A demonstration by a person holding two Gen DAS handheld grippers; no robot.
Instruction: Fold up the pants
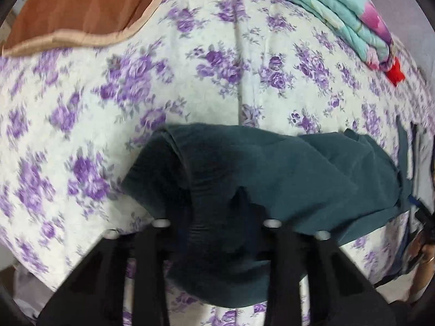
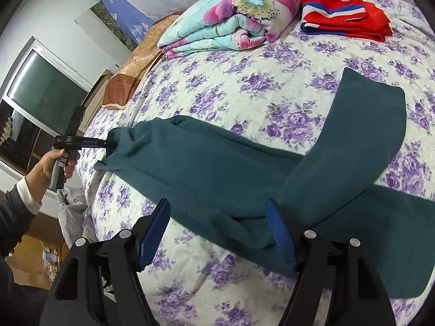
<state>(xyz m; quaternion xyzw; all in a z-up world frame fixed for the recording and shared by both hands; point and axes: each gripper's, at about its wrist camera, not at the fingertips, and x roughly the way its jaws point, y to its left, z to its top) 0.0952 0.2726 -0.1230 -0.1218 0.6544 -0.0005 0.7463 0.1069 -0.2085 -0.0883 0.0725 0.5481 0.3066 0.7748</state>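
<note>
Dark teal pants (image 2: 217, 168) lie across the purple-flowered bedspread (image 2: 244, 87), waist end at the left, two legs spreading to the right, the upper leg angled toward the far right. My left gripper (image 1: 217, 217) is shut on the waist end of the pants (image 1: 272, 171), which drapes over its fingers and hides the tips; it also shows in the right wrist view (image 2: 111, 144), held by a hand. My right gripper (image 2: 217, 217) is open, its blue pads (image 2: 280, 233) on either side of the crotch area, just above the fabric.
A folded floral quilt (image 2: 233, 19) and a folded red garment (image 2: 345, 16) lie at the far side of the bed. A brown pillow (image 1: 81, 8) sits at the head. A window (image 2: 46, 92) and floor clutter are left of the bed edge.
</note>
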